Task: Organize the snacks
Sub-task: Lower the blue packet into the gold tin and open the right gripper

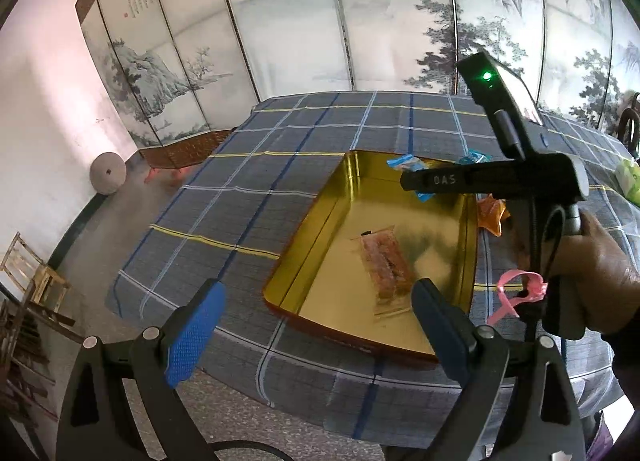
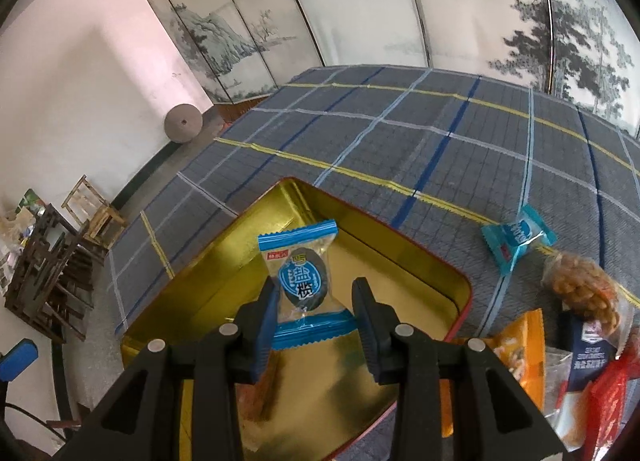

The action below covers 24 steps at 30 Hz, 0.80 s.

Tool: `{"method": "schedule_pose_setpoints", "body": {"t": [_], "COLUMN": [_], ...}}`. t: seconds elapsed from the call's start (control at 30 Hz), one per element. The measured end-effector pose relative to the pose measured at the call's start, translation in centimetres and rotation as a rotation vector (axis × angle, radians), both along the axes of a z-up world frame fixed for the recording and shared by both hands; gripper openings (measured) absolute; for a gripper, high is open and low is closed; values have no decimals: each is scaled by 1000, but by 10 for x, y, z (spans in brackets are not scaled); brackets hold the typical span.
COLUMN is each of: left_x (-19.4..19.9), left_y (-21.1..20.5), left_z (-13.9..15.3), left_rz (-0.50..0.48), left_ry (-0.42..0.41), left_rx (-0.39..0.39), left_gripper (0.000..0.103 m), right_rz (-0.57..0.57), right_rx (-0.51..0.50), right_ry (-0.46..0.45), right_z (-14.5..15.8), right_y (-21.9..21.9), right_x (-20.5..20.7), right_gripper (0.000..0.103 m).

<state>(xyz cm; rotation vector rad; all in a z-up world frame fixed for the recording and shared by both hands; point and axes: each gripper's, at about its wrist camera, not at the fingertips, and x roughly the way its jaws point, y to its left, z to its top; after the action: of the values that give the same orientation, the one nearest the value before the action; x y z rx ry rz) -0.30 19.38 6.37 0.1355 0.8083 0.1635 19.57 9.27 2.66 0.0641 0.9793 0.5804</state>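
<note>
The right gripper (image 2: 316, 325), black-framed with blue pads, is clamped on a blue-and-clear wrapped candy packet (image 2: 301, 281), holding it upright above the open gold metal tin (image 2: 420, 261). The tin sits on the grey plaid tablecloth (image 2: 400, 133) near the table's front edge. One clear-wrapped orange-brown snack bar (image 1: 386, 263) lies flat on the tin floor. The left gripper (image 1: 316, 325) hovers over the tin's near edge, jaws wide apart, nothing between them. A second blue wrapped candy (image 2: 516, 239) lies on the cloth beyond the tin's right side. More snack packets (image 2: 580, 293) are piled at the right, just beside the tin.
</note>
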Motion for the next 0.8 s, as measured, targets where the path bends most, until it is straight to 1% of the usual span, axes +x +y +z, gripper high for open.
{"method": "schedule_pose_setpoints", "body": {"t": [0.23,0.3,0.47,0.53,0.57,0.8], "left_x": [-1,-1,0,0,0,-1], "left_y": [-1,-2,-2,-3,-2,-4], "left_z": [0,-1,-2,-2,-3,-4], "left_rz": [-5,-4,-4,-4,-4,-11], "left_ry": [-2,0,4,4,4,11], "left_rx": [21,24,29,29,29,26], "left_gripper": [93,93,93,93,93,94], "right_rz": [-9,-11,-25,-31,-35,-42], "right_rx": [-1,8,15,29,38,96], "right_ry": [15,18,11,13,10,-21], "right_z": [-6,-7,-7,-6,-5,7], "right_y": [9,11,13,11,10,5], "right_x": [7,8,10,10,10,9], "right_gripper": [37,39,39,40,42,42]}}
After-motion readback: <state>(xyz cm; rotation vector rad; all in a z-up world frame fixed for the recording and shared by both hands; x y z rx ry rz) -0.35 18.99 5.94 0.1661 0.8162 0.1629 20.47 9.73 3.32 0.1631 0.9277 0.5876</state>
